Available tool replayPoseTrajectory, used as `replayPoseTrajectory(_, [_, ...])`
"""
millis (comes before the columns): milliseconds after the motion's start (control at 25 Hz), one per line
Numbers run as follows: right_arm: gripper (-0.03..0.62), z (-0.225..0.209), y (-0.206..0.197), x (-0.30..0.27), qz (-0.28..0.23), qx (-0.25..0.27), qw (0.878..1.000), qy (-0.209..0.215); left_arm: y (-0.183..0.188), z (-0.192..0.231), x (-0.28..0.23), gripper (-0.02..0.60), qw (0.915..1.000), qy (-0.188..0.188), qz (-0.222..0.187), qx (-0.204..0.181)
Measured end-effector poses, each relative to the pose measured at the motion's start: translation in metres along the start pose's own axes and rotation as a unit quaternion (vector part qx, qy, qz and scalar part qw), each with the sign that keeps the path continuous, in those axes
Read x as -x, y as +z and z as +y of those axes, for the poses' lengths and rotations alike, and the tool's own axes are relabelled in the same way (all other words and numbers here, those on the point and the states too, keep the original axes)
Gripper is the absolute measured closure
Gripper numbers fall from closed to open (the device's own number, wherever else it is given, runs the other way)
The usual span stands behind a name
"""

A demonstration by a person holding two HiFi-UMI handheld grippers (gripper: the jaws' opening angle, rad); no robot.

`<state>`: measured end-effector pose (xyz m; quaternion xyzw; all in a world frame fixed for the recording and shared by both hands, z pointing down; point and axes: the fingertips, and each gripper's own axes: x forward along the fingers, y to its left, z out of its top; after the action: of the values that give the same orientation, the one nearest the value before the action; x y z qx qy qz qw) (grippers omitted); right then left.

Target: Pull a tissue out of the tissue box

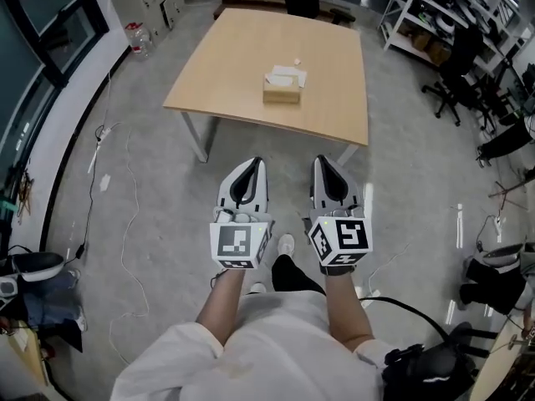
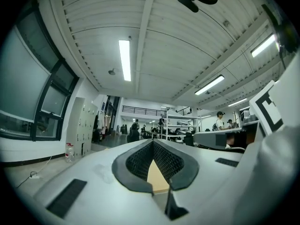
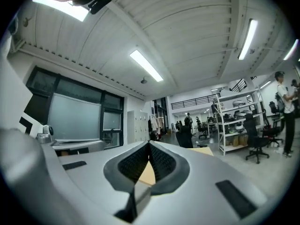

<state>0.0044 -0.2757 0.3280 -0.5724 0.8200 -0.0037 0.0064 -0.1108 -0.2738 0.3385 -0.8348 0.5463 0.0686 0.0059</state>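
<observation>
A tan tissue box (image 1: 282, 88) with a white tissue sticking out of its top sits near the middle of a light wooden table (image 1: 226, 65), well ahead of both grippers. My left gripper (image 1: 249, 167) and right gripper (image 1: 323, 163) are held side by side over the floor, short of the table's near edge, both pointing toward it. In each gripper view the jaws meet at their tips with nothing between them: left gripper (image 2: 153, 142), right gripper (image 3: 149, 144). Only a sliver of the tabletop (image 2: 156, 177) shows between the left jaws.
The table's white leg (image 1: 195, 136) stands at the near left corner. Cables (image 1: 125, 224) trail over the grey floor at left. Office chairs (image 1: 458, 73) and shelving (image 1: 426, 15) stand at the right. A dark bag (image 1: 426, 370) lies by my right side.
</observation>
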Motion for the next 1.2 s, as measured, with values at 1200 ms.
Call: replayPoseTrajectory(1200, [0.592,-0.138,-0.024,-0.351,0.047,0.023,0.997,0.052,-0.043,0.129,-0.354,0.580,0.9988,-0.009,0.020,-0.043])
